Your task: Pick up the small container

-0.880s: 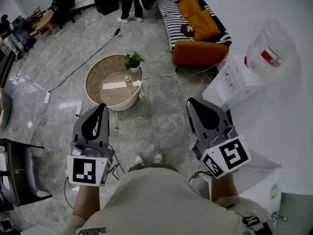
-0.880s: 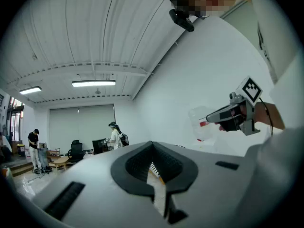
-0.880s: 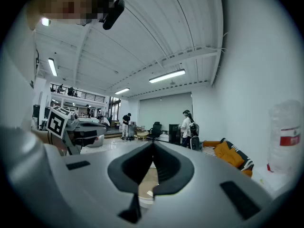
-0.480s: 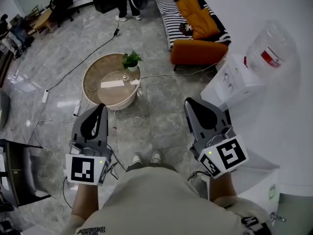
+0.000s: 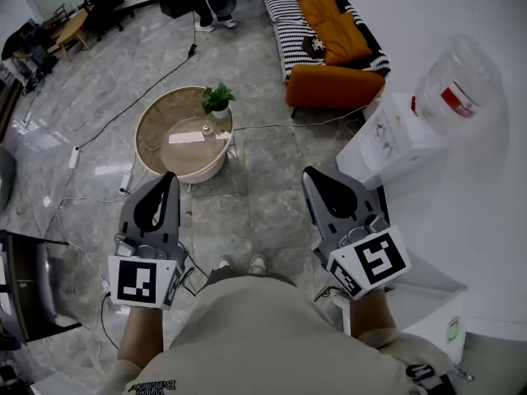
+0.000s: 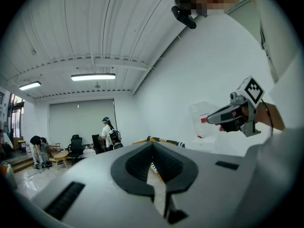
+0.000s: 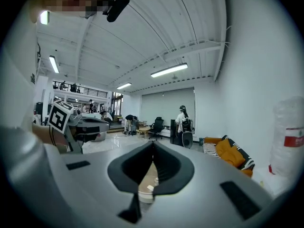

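Closing the distance is needed first: the small pale container (image 5: 207, 128) seems to be set on the round beige table (image 5: 156, 151), well ahead of both tongs. The left tongs (image 5: 171, 178) and right tongs (image 5: 305, 174) are held shut and empty, so one pair should be opened on approach.

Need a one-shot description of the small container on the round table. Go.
Left of the orange sofa in the head view, a round table stands on the grey floor. On its top, between the potted plant and a flat white strip, is the small container: pale, tiny and upright, unlike its leafy and flat neighbours.
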The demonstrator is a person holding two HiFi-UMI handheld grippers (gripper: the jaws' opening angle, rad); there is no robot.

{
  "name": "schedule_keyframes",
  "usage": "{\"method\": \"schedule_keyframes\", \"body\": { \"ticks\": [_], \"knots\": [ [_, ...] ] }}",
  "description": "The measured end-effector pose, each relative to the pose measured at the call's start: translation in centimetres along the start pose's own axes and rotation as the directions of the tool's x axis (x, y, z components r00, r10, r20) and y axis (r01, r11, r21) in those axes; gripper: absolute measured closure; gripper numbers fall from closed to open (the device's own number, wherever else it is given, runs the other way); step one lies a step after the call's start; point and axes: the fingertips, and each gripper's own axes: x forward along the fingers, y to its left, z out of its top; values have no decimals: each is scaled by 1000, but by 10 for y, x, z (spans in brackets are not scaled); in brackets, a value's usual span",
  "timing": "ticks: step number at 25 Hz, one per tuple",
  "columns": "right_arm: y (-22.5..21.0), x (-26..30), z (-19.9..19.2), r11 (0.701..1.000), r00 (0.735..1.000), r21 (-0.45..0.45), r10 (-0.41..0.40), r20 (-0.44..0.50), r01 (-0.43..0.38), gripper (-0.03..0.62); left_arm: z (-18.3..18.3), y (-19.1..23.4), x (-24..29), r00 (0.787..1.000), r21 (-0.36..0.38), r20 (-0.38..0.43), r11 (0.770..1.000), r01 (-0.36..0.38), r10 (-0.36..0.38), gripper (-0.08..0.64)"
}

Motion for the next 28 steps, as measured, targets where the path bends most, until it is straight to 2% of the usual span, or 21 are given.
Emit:
{"method": "schedule_keyframes", "body": {
  "ticks": [5,16,23,28],
  "knots": [
    [-7,0,1,1000,1000,0,20,15,-20,595,-3,1,3,999,1,-24,999,-47,47,554],
    [-17,23,-9,998,998,-6,59,22,-59,595,-17,8,17,998,3,-21,998,-65,65,554],
    [-28,57,-11,996,995,20,90,32,-91,597,-36,34,48,996,-17,-39,997,-76,75,554],
    [-40,100,-19,996,996,1,88,-12,-88,595,-44,59,80,996,-21,-37,997,-76,76,554]
  ]
}}
